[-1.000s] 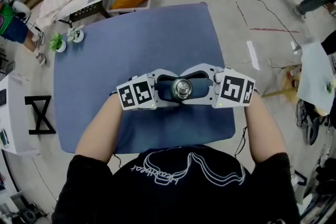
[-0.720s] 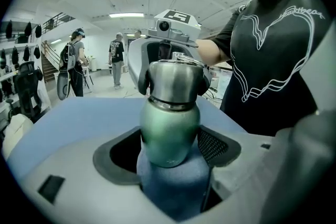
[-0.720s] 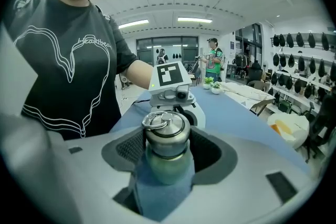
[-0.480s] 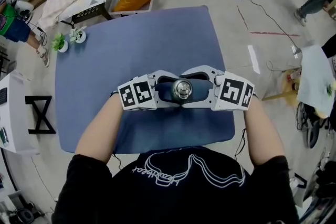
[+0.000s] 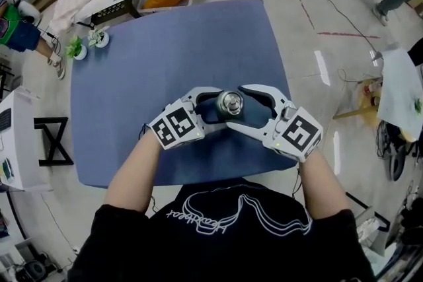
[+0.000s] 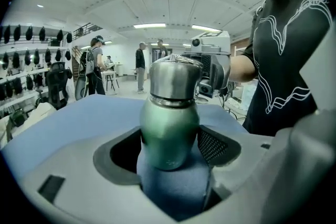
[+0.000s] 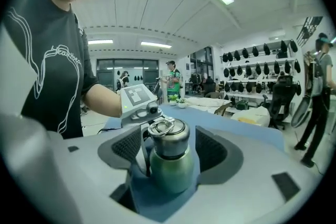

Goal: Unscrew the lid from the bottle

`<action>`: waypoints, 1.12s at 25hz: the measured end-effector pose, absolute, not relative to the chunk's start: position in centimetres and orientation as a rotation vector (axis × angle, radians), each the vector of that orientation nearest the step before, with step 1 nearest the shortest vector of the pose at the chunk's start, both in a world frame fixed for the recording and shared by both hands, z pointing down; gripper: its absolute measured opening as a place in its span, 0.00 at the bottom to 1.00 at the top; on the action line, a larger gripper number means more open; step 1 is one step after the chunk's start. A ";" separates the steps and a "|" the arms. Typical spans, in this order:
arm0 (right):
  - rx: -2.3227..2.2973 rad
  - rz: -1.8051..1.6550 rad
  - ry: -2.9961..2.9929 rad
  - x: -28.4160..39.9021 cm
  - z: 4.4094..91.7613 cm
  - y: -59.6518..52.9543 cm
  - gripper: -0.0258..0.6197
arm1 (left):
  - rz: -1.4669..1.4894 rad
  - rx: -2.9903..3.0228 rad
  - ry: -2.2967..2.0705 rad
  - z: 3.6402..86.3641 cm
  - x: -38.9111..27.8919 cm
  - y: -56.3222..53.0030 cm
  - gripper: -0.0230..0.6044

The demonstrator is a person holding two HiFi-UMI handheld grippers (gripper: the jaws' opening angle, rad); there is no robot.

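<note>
The bottle (image 5: 229,117) stands on the desk (image 5: 165,56) between the left tool's (image 5: 213,109) jaws. Opposite, the right tool's (image 5: 239,107) jaws, which have just been opening, flank the lid (image 5: 230,101), clear of it. Potted plants (image 5: 86,44) sit far beyond the left tool.

- Black T-shirt (image 5: 218,218), behind both pairs of fingers: 1 white script word above a looping line drawing. It may read "heartbeat", but the letters are too small to be sure.
- Cube (image 5: 176,128) on the left gripper (image 5: 221,109), behind its fingers (image 5: 201,93): a black-and-white square marker, no letters or numbers.
- Cube (image 5: 299,133) on the right gripper (image 5: 236,107): the same kind of marker.
- Bottle (image 6: 169,123), between the fingers: 1 faint mark low on the body, unreadable.
</note>
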State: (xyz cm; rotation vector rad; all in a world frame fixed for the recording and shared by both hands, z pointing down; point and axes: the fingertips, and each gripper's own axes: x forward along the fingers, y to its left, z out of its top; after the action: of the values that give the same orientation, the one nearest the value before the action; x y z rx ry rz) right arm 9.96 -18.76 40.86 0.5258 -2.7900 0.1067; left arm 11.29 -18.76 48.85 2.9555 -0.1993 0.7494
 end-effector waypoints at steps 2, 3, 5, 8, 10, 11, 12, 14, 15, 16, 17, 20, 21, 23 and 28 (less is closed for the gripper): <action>0.611 0.121 -2.801 10.0 40.9 -18.8 0.54 | 0.724 2.942 -0.266 48.8 11.2 -18.8 0.56; 0.646 0.131 -2.806 9.9 40.9 -18.9 0.54 | 0.715 2.936 -0.296 48.8 11.2 -18.8 0.56; 0.704 0.143 -2.808 9.8 41.0 -19.1 0.53 | 0.702 2.921 -0.351 48.8 11.2 -18.8 0.56; 0.779 0.153 -2.804 9.7 41.1 -19.3 0.52 | 0.674 2.900 -0.422 48.7 11.2 -18.7 0.56; 0.826 0.142 -2.795 9.6 41.2 -19.5 0.51 | 0.652 2.894 -0.455 48.7 11.2 -18.7 0.56; 0.841 0.129 -2.790 9.5 41.3 -19.5 0.51 | 0.642 2.891 -0.468 48.7 11.2 -18.8 0.56; 0.850 0.117 -2.786 9.5 41.4 -19.5 0.50 | 0.634 2.889 -0.479 48.7 11.2 -18.8 0.56; 0.869 0.106 -2.776 9.3 41.5 -19.5 0.49 | 0.626 2.884 -0.503 48.7 11.1 -18.7 0.56; 0.885 0.106 -2.771 9.3 41.5 -19.5 0.48 | 0.624 2.882 -0.516 48.7 11.1 -18.7 0.56; 0.900 0.109 -2.770 9.2 41.5 -19.6 0.47 | 0.623 2.882 -0.529 48.7 11.0 -18.7 0.56; 0.913 0.112 -2.771 9.2 41.5 -19.8 0.47 | 0.620 2.884 -0.541 48.7 11.0 -18.7 0.56; 0.920 0.095 -2.785 9.2 41.5 -19.7 0.45 | 0.609 2.888 -0.558 48.8 11.3 -18.7 0.56; 0.917 0.091 -2.785 9.2 41.5 -19.6 0.45 | 0.605 2.888 -0.561 48.8 11.4 -18.7 0.56; 0.910 0.087 -2.783 9.2 41.4 -19.6 0.45 | 0.595 2.888 -0.567 48.7 11.4 -18.7 0.56; 0.865 0.074 -2.793 9.2 41.5 -19.4 0.45 | 0.594 2.898 -0.554 48.7 11.4 -18.5 0.56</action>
State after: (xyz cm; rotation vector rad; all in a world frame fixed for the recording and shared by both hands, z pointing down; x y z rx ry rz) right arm 9.20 -19.38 41.45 0.8652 -2.7930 0.0740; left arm 11.40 -18.54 48.71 2.8982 -0.5535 0.5936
